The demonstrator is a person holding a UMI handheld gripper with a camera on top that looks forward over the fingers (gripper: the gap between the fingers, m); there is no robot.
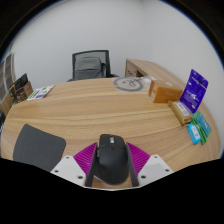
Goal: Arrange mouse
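Your gripper (111,172) has the black mouse (111,160) between its two purple pads (84,158), fingers drawn narrow against its flanks; it appears clamped. The mouse sits low over the wooden table (100,105), just beside the dark mouse mat (38,146). Expect a light, rigid shell with smooth, curved sides that may slip. Hold it at the mid-flanks, below the widest curve, with moderate pressure. Keep clear of the buttons at its front.

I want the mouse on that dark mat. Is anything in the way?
Nothing visible blocks it. The black mouse sits between the fingers of the gripper, and the dark mouse mat lies just beside it, with only bare table between them.
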